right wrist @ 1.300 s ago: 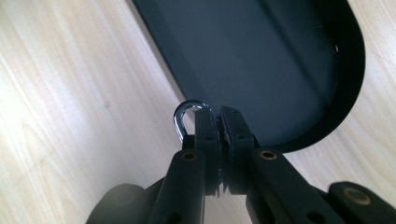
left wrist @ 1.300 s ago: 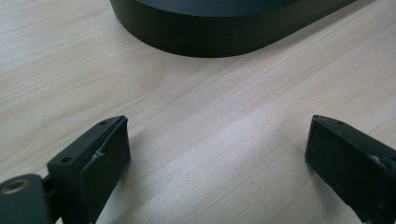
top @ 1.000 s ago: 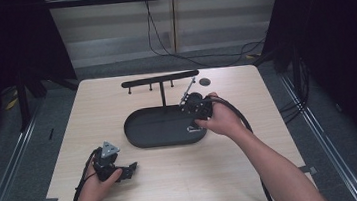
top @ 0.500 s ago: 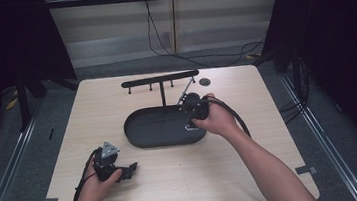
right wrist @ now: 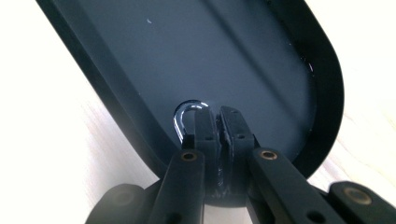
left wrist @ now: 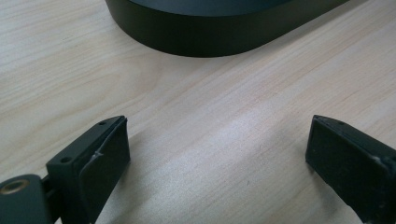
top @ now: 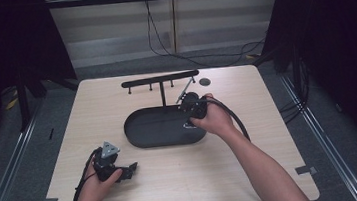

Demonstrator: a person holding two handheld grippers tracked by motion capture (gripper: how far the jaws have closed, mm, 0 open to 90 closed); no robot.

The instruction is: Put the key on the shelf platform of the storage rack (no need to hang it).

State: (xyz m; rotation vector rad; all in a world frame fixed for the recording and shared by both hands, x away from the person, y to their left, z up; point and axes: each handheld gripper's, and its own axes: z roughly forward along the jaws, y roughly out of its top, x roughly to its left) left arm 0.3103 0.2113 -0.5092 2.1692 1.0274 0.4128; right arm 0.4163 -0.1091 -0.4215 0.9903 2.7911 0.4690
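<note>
My right gripper (right wrist: 217, 112) hangs over the right end of a black oval tray (right wrist: 327, 79), its jaws pressed together on a shiny dark curved metal loop (right wrist: 183, 116). In the high view the right gripper (top: 191, 108) sits at the tray's (top: 140, 137) right end, and a thin grey rod (top: 185, 87) slants up and away from it. My left gripper (top: 129, 170) rests low over the table's near left, apart from the tray. Its black pads (left wrist: 105, 154) stand wide open around bare wood, with the left gripper (left wrist: 217, 158) pointing toward the tray's wall (left wrist: 210, 39).
A black bar rack with small pegs (top: 160, 79) stands on a post just behind the tray. A small dark disc (top: 205, 81) lies on the table to its right. Cables trail from both grippers. Dark frame posts flank the light wooden table (top: 200, 178).
</note>
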